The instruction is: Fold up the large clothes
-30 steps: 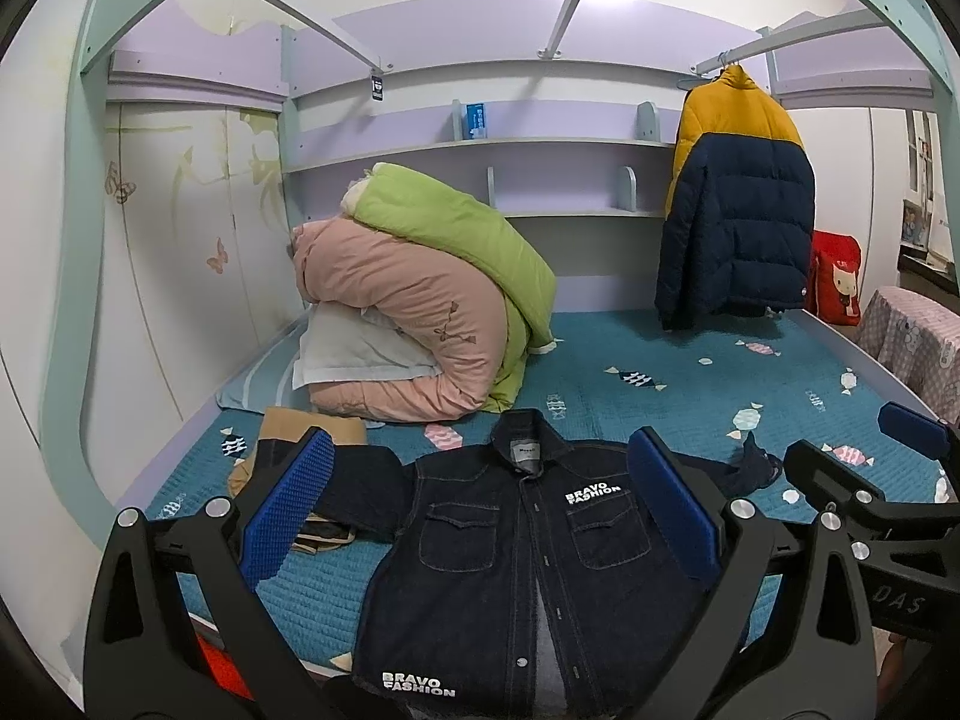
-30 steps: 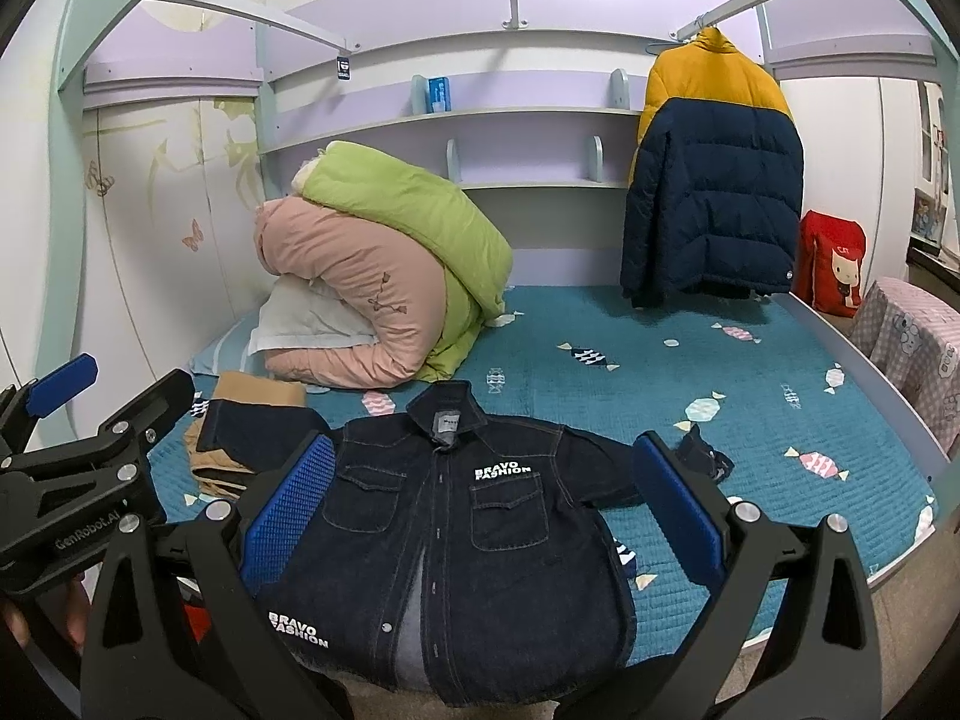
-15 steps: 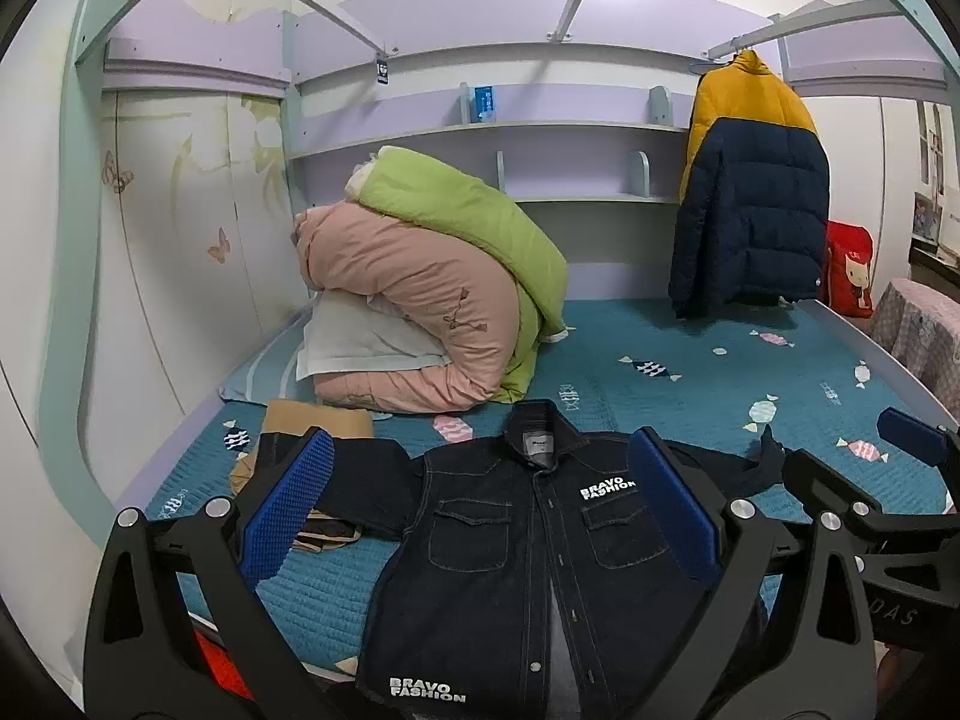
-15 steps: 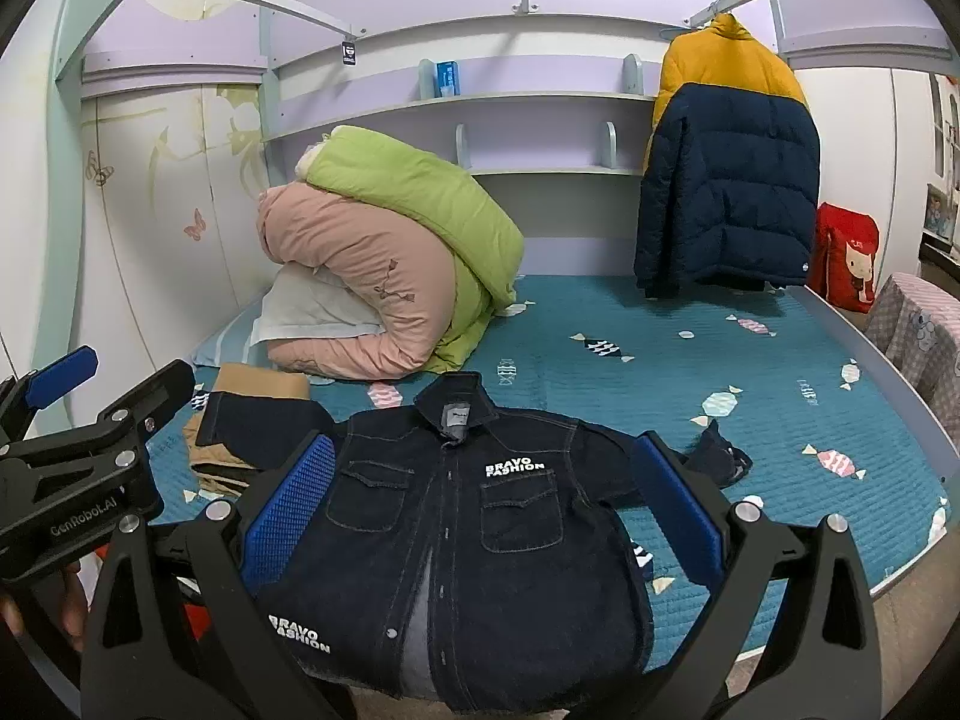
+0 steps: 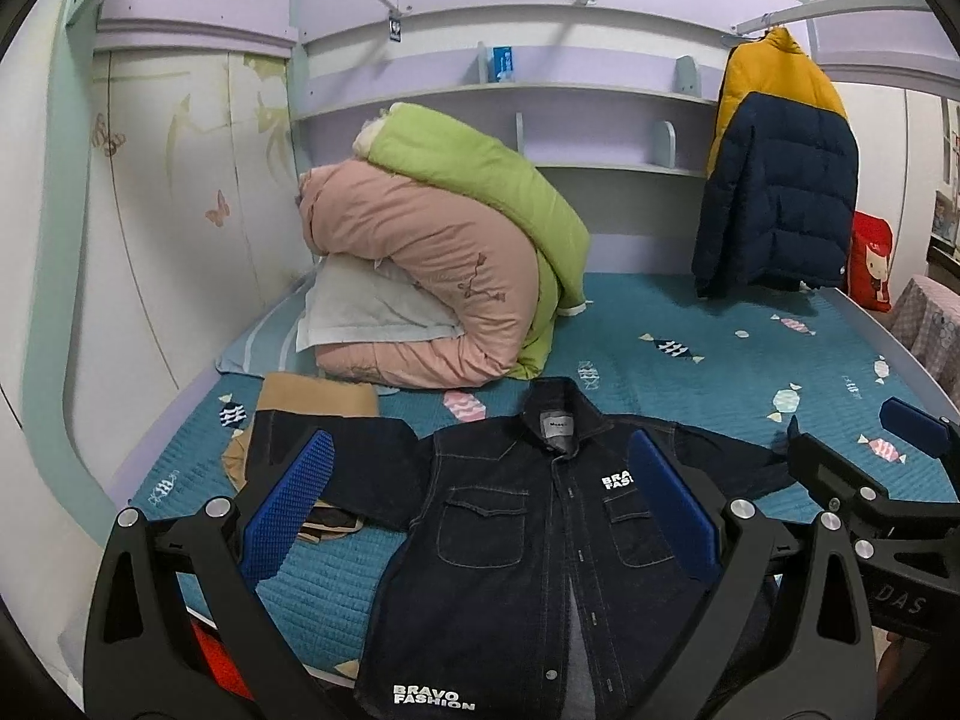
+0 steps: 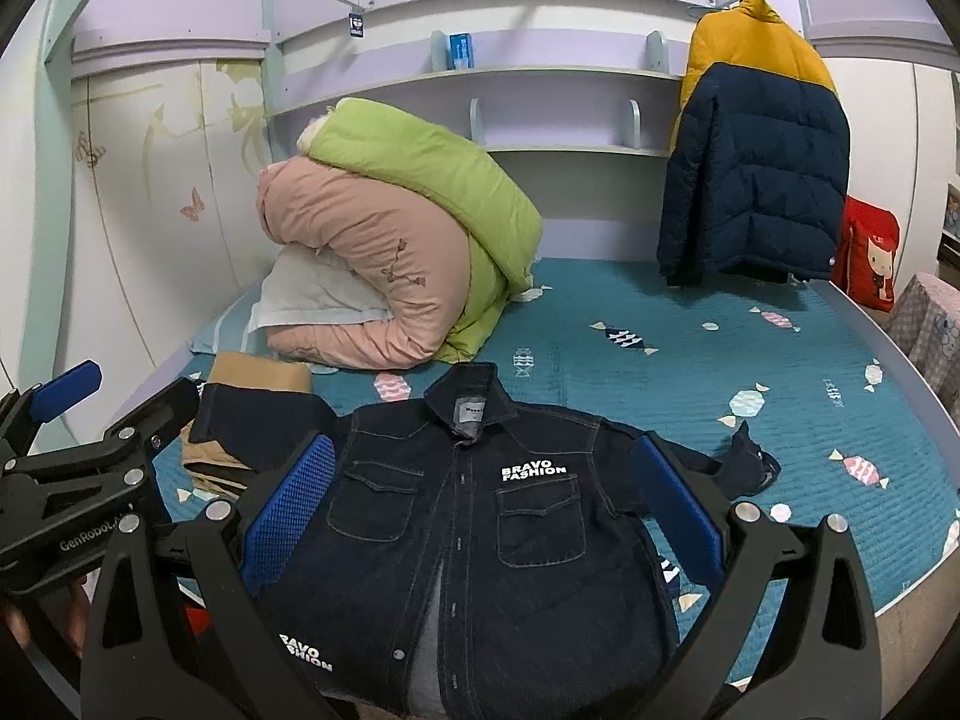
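A dark denim jacket (image 5: 516,546) lies face up and spread flat on the teal bedspread (image 5: 720,372), collar away from me, sleeves out to both sides. It shows the same way in the right wrist view (image 6: 474,516). My left gripper (image 5: 480,510) is open and empty, held above the jacket's chest. My right gripper (image 6: 486,510) is open and empty too, above the jacket's front. Each gripper shows at the edge of the other's view: the right one (image 5: 900,480), the left one (image 6: 78,456).
A rolled pink and green duvet (image 5: 444,264) on a pillow fills the bed's back left. Folded tan clothes (image 5: 312,408) lie under the jacket's left sleeve. A yellow and navy puffer coat (image 5: 774,180) hangs at the back right. The bed's front edge (image 6: 900,606) is close.
Both grippers have drifted slightly forward and up over the jacket; the view has shifted a little. The jacket has not moved and both grippers stay open.
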`<state>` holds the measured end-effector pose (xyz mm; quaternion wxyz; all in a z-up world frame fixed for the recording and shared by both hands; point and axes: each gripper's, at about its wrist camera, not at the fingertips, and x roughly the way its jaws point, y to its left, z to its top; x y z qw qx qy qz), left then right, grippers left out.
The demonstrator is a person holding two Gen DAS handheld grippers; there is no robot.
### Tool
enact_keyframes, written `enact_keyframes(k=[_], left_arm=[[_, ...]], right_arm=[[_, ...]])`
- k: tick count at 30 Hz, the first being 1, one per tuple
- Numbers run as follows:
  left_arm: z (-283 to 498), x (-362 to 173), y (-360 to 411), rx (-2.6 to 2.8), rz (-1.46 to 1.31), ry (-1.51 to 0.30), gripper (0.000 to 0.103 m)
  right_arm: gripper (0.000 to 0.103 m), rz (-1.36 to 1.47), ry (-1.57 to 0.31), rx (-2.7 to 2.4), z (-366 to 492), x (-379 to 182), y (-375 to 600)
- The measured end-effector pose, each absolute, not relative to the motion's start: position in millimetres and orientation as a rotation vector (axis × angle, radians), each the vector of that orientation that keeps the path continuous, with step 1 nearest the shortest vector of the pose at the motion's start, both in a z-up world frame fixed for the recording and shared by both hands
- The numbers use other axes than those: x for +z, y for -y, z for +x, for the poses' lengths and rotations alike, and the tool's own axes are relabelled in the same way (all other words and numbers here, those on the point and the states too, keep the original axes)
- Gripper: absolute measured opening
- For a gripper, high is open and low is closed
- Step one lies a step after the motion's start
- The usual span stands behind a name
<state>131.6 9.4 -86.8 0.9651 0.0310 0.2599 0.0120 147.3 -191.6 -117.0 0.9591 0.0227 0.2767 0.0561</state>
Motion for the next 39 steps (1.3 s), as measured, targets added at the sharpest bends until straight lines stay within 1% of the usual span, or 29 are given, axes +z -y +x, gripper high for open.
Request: enact_keyframes(k=[10,14,19,25,32,37,39], left_arm=[[162.0,-113.1,-19.0,0.008,0.042,-0.58,0.098],[175.9,-127.0,-26.6,0.009,0.035,-0.615,0.098],[193.3,-146.7,-46.2,0.047,0.024,-0.659,0.098],[220.8,-184.1,-82.7,0.109,-0.003,-0.747,0.098],[257.9,-236.1,-157.6,0.154,-0.098,-0.817,0.098],[296.6,-278.2,-238.7,0.189,-0.251,-0.883,0.098],[313.4,-297.3,-282.7,0.18,-0.403,-0.9,0.098]], right_arm=[[0.096,0.028,-0.61,0.095,173.5,-136.5,179.7],[0.096,0.026,-0.656,0.099,190.1,-151.1,172.1],[0.096,0.005,-0.699,0.12,209.8,-169.2,153.0],[0.096,0.001,-0.763,0.147,242.6,-206.4,116.4],[0.096,0.004,-0.791,0.205,287.6,-257.2,68.0],[0.096,-0.017,-0.836,0.213,317.1,-289.6,43.1],[0.096,-0.023,-0.856,0.224,327.3,-302.6,33.9]])
